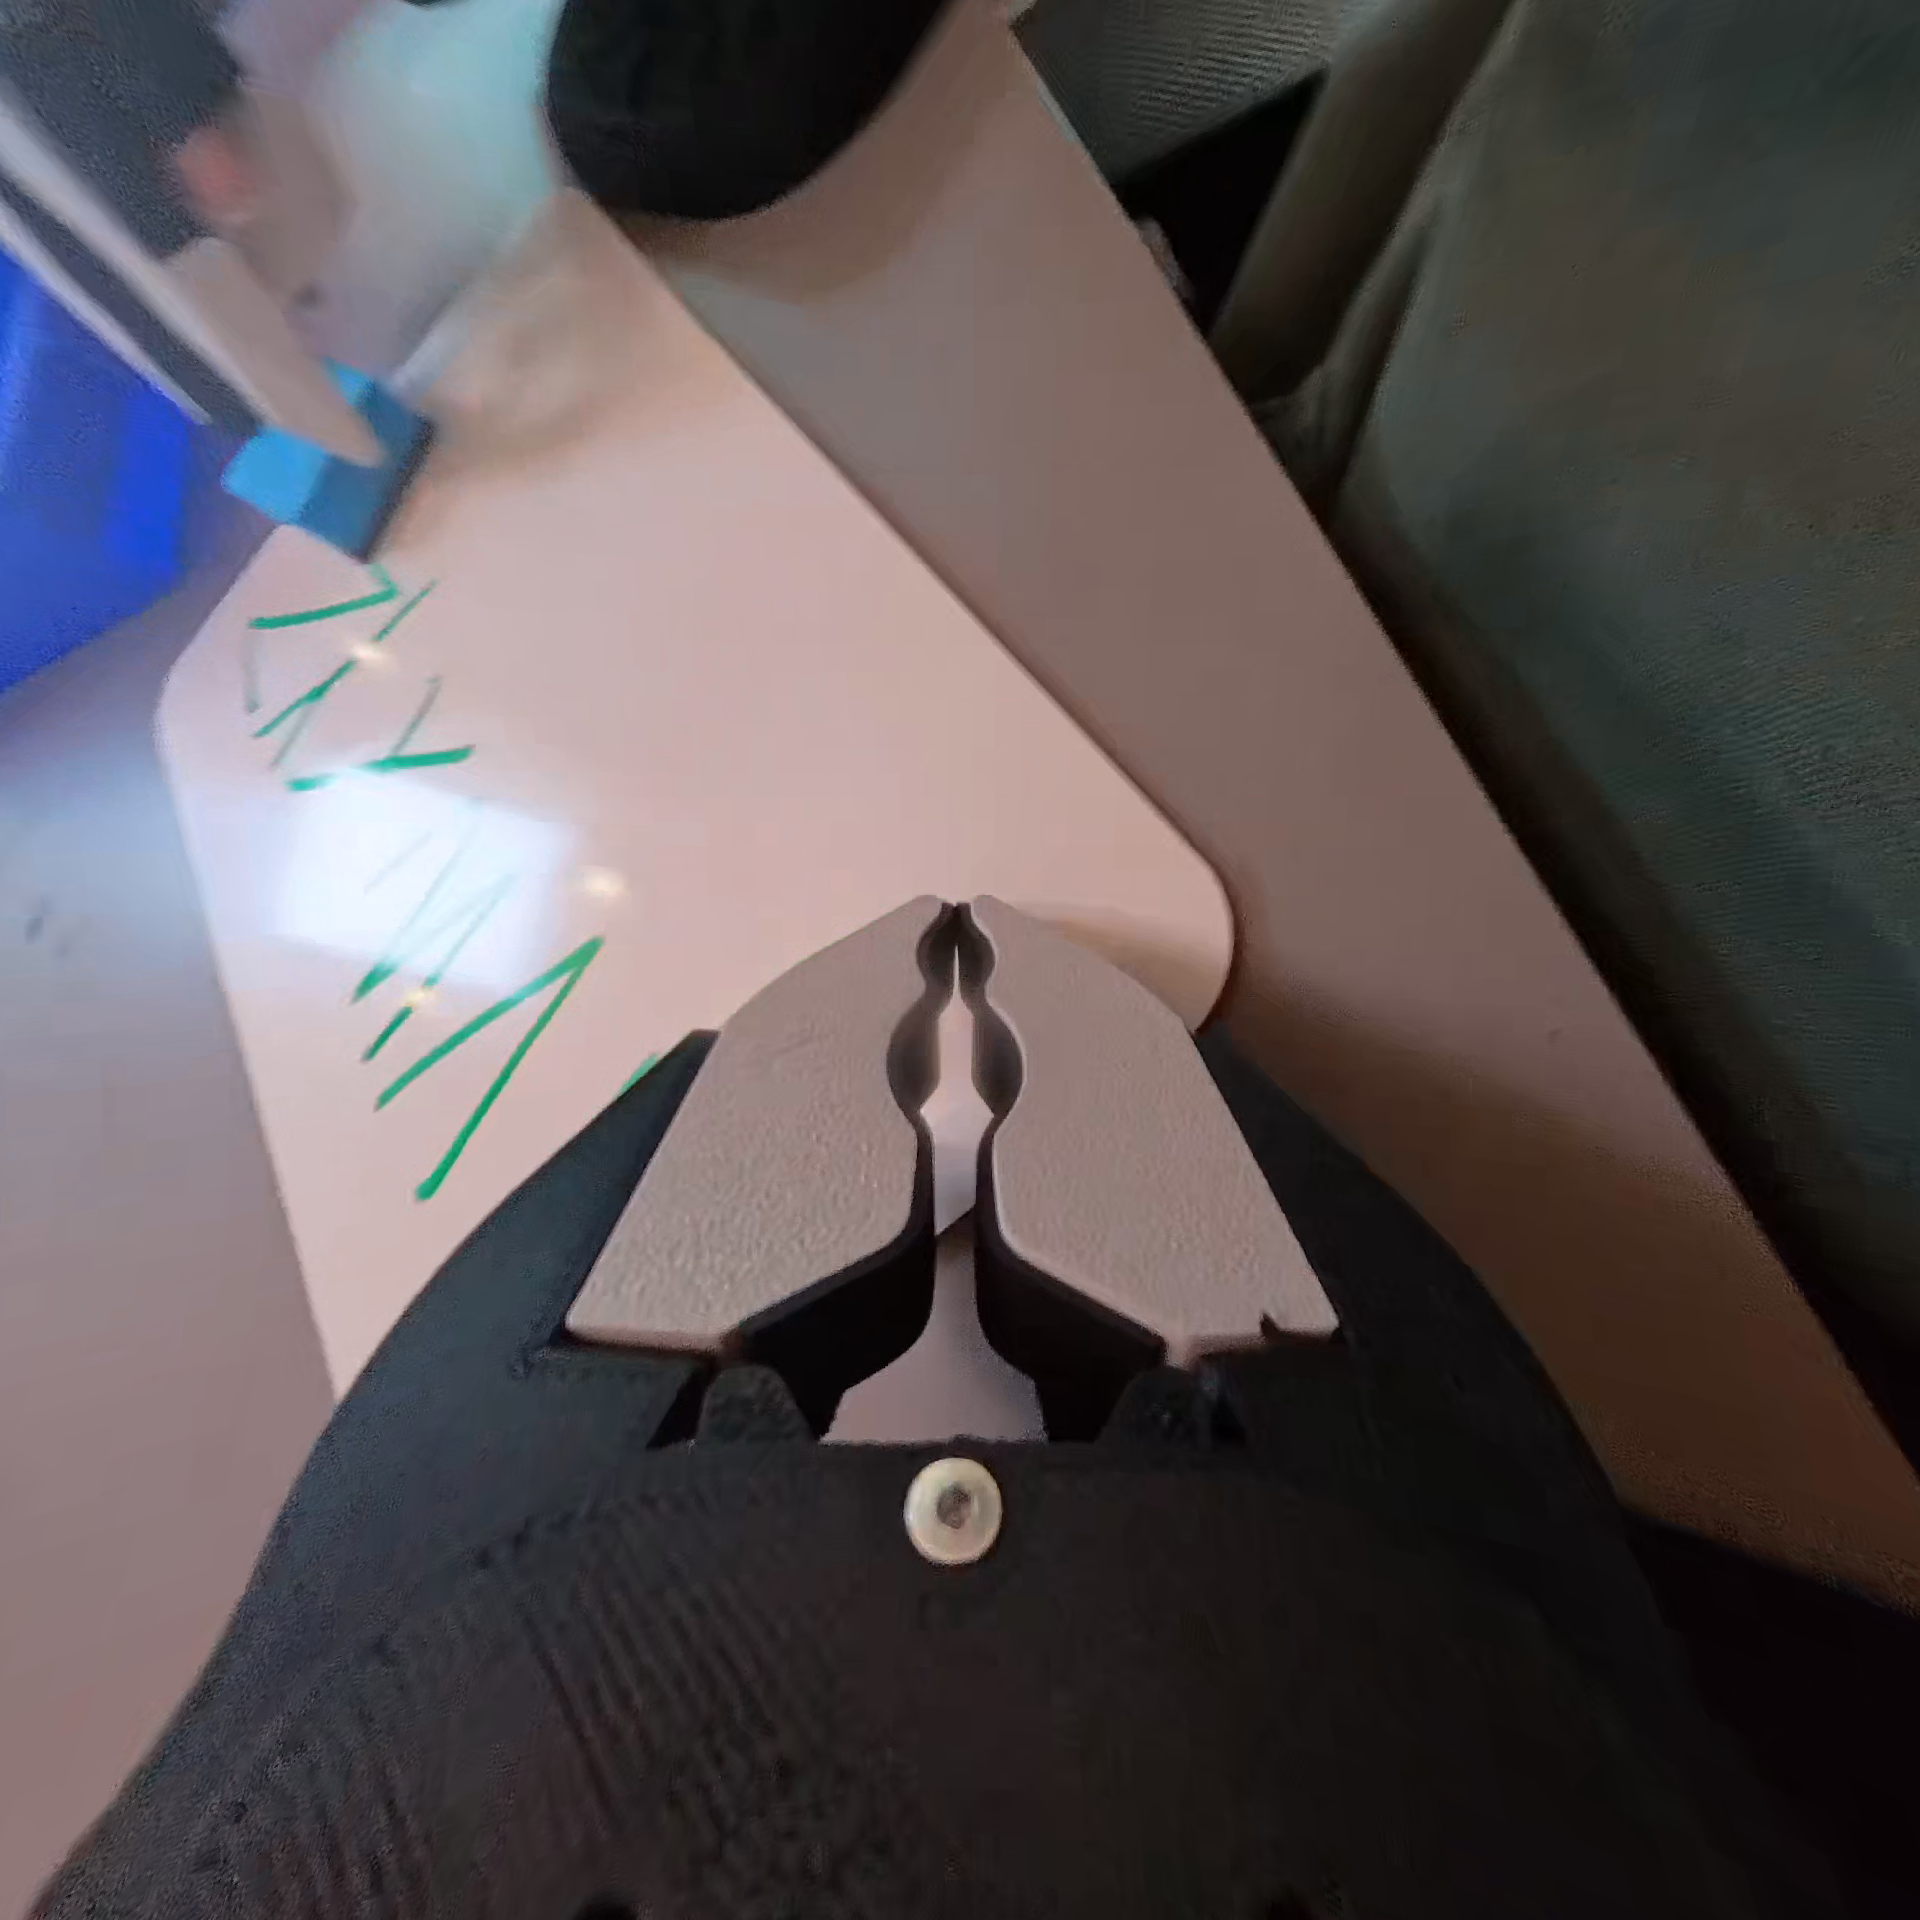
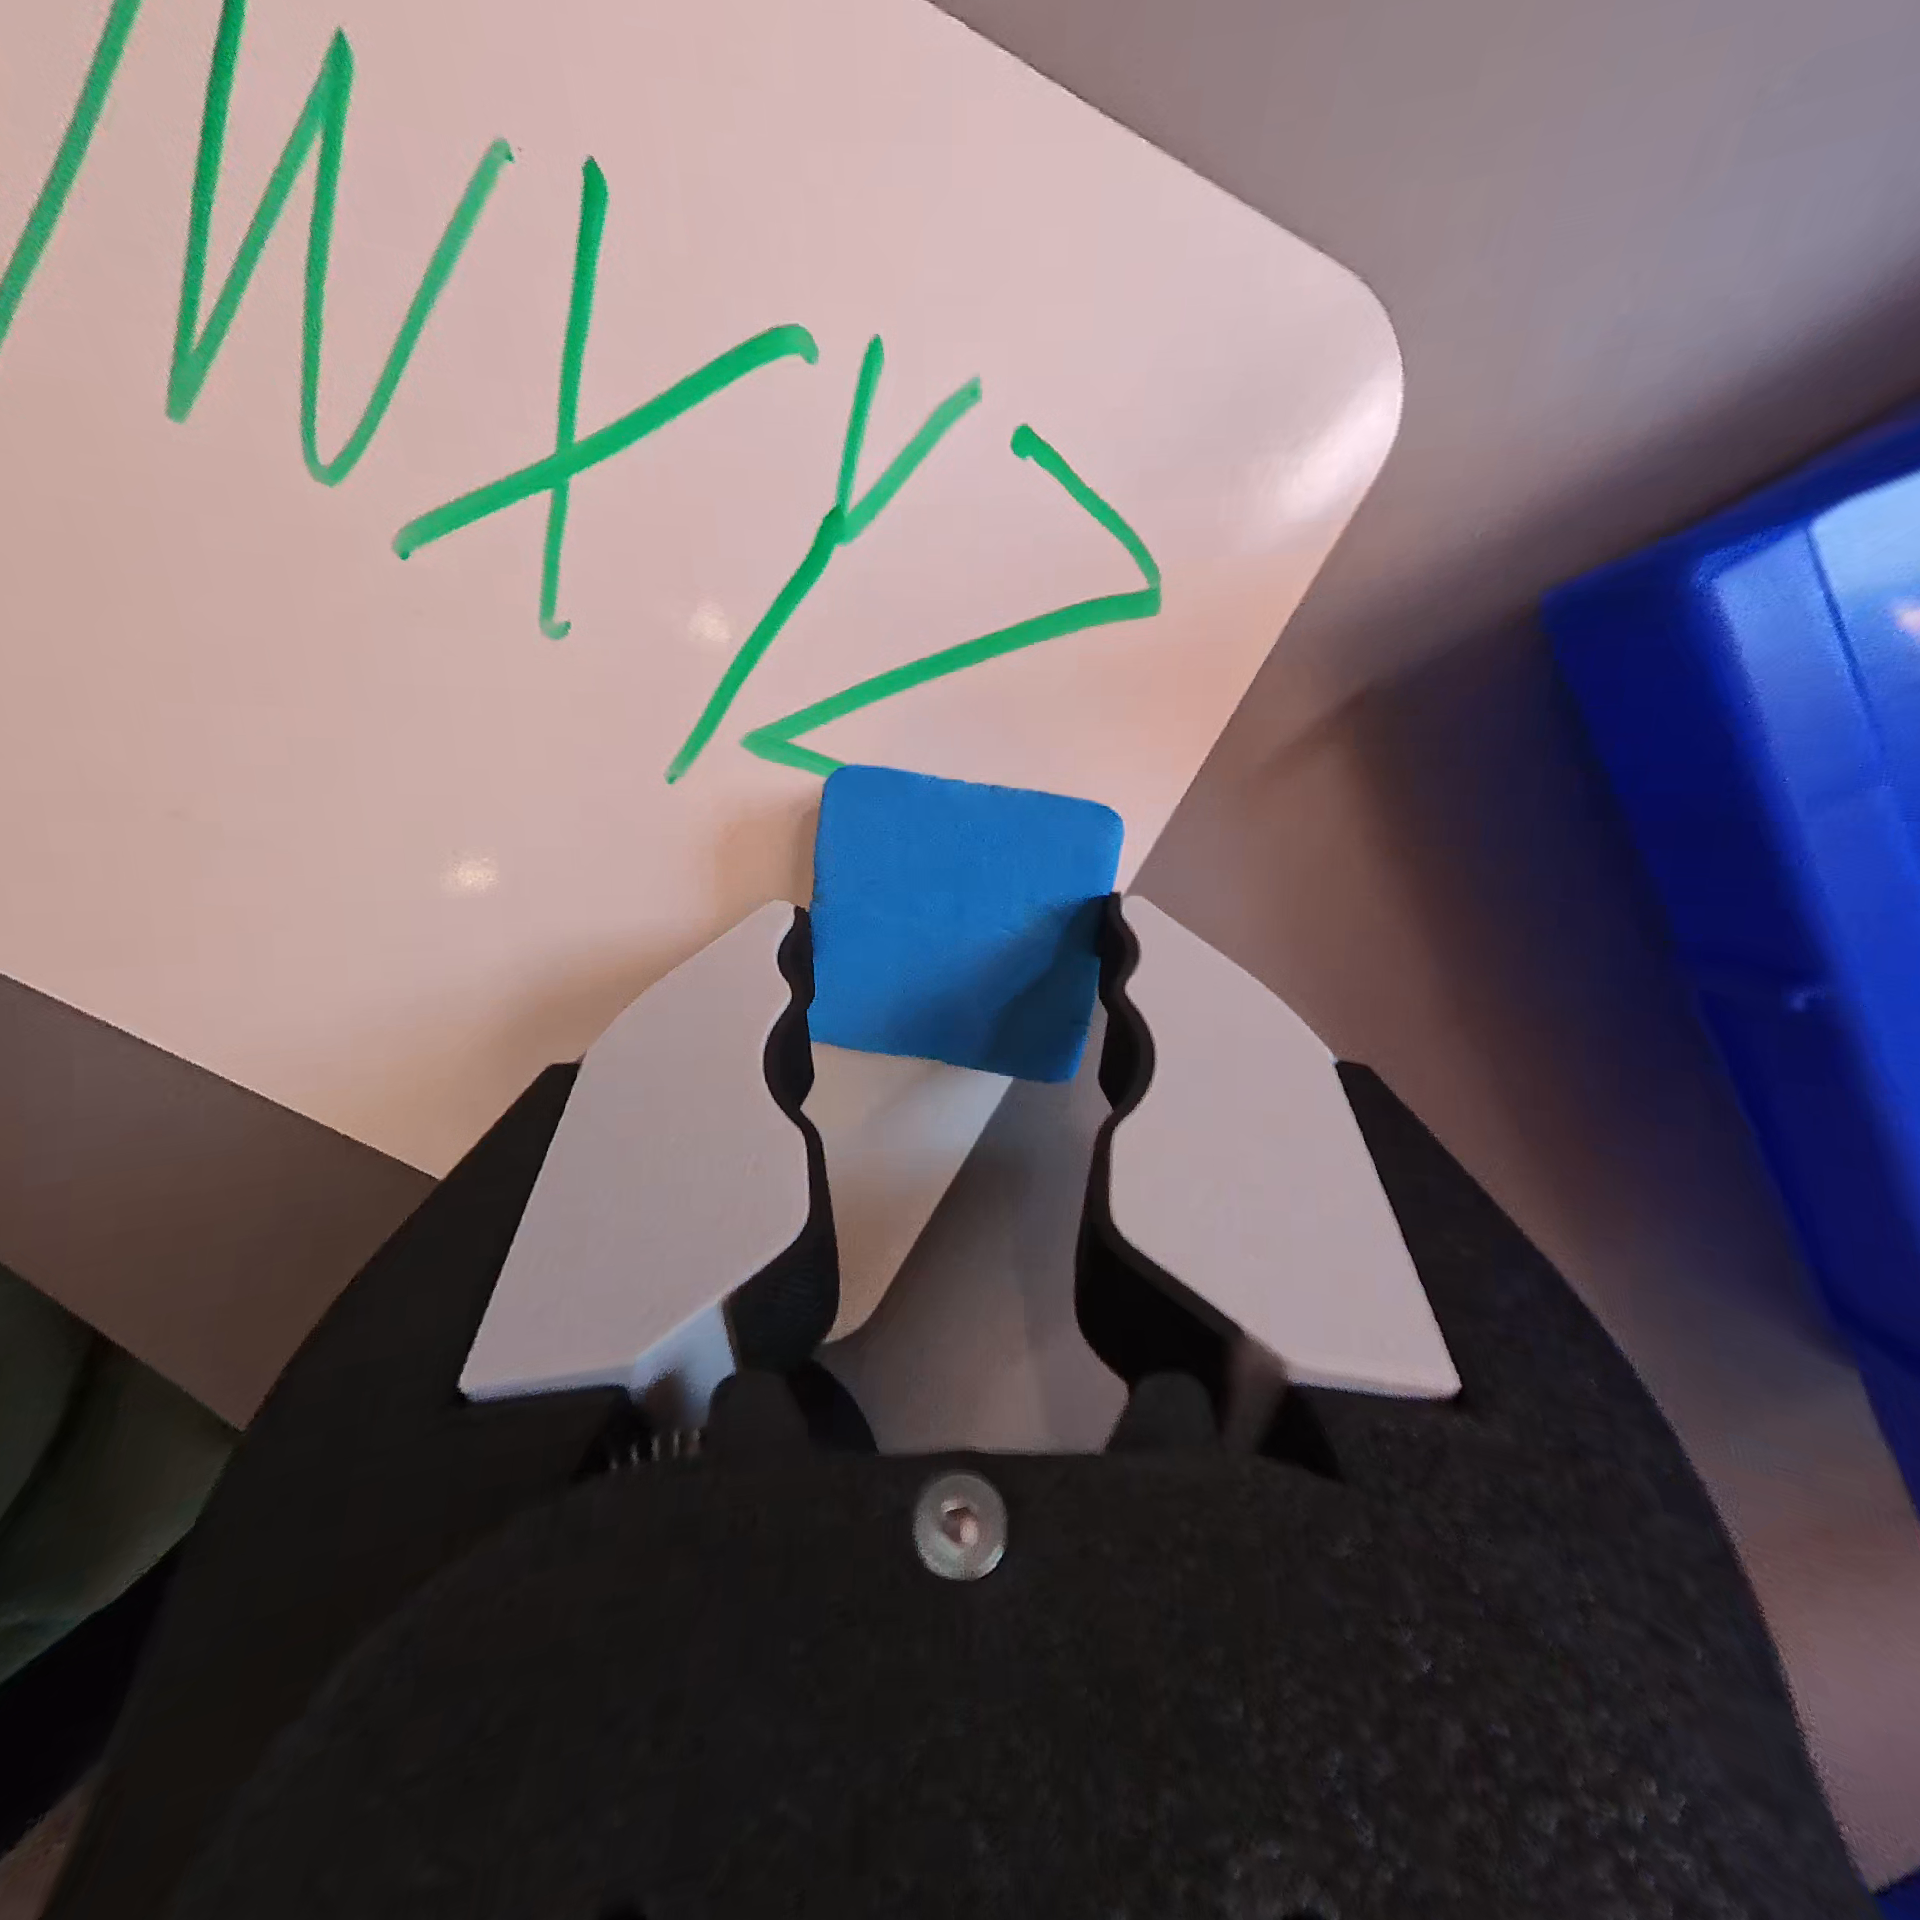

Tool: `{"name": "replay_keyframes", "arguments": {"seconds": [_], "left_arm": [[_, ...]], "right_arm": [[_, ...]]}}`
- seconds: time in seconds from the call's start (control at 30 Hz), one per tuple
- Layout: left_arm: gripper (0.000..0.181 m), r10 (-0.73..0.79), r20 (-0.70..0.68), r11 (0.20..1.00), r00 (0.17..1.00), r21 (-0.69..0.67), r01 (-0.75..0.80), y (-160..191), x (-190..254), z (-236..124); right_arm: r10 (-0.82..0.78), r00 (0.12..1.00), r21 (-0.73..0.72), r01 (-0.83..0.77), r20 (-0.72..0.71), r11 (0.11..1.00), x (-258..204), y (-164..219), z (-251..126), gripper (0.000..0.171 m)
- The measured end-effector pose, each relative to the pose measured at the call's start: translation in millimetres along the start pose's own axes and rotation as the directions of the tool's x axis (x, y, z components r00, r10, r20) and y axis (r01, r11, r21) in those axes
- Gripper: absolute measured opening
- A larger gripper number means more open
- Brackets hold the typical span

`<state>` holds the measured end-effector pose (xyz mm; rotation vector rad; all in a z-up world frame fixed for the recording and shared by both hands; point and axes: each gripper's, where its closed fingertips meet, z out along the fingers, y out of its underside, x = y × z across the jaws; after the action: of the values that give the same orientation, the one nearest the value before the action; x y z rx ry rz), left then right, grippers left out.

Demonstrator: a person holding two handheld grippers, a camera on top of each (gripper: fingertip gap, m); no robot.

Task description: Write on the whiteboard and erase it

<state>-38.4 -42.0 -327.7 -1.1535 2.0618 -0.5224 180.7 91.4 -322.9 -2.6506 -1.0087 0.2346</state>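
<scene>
Whiteboard [image 2: 623, 779] lies flat on the table; the right gripper [image 2: 956, 914] clamps a blue eraser [image 2: 961, 914] at its 5 o'clock edge, touching green strokes [image 2: 582, 416]. Left gripper [image 1: 961, 914], fingers together and empty, isn't bracing: the board may slide.

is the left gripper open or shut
Shut and empty: in the left wrist view the left gripper has its fingertips touching, with only whiteboard showing through the gaps behind them.

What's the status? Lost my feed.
Right gripper shut on blue eraser, at the green marks on whiteboard. Left gripper shut, empty. Nothing in the way.
</scene>
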Motion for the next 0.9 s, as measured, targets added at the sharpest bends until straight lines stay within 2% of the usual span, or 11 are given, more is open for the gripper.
{"name": "replay_keyframes", "arguments": {"seconds": [0.13,0.23,0.33,0.43,0.5,0.6,0.67,0.77,0.83,0.9], "left_arm": [[0.000,0.055,-0.005,0.998,0.998,-0.026,-0.056,-7,4,7],[0.000,0.024,-0.057,1.000,0.998,-0.011,-0.024,-10,6,10],[0.000,0.003,-0.059,1.000,0.998,0.024,-0.002,-10,4,12],[0.000,0.016,-0.029,1.000,0.999,0.024,-0.015,-6,3,9],[0.000,0.022,-0.033,0.999,0.999,0.025,-0.021,-6,4,8],[0.000,0.028,-0.042,0.999,0.999,0.022,-0.028,-7,4,9],[0.000,0.026,-0.039,0.999,0.999,0.020,-0.025,-6,5,8],[0.000,0.020,-0.046,1.000,0.999,0.020,-0.019,-5,7,7],[0.000,0.017,-0.057,1.000,0.998,0.025,-0.016,-6,7,7],[0.000,0.017,-0.057,1.000,0.998,0.025,-0.016,-7,7,8]], "right_arm": [[0.013,1.000,0.001,-0.013,-0.011,1.000,5,-4,2,0.053],[0.011,1.000,0.019,-0.011,-0.007,1.000,6,-23,9,0.053],[-0.052,0.997,0.030,0.050,0.053,0.998,-27,-40,17,0.053],[-0.129,0.988,-0.055,0.134,0.080,0.989,-48,-20,11,0.053],[-0.058,0.997,-0.093,0.062,0.041,0.994,-22,-14,7,0.053],[0.061,0.998,-0.016,-0.061,0.004,0.998,8,-45,17,0.053],[-0.038,0.999,0.010,0.038,0.029,0.999,-18,-57,23,0.053],[-0.116,0.987,-0.050,0.122,0.113,0.991,-47,-29,14,0.053],[-0.007,0.999,-0.076,0.011,0.052,0.997,-11,-22,10,0.053],[0.075,0.997,-0.016,-0.075,0.006,0.997,20,-44,16,0.053]]}}
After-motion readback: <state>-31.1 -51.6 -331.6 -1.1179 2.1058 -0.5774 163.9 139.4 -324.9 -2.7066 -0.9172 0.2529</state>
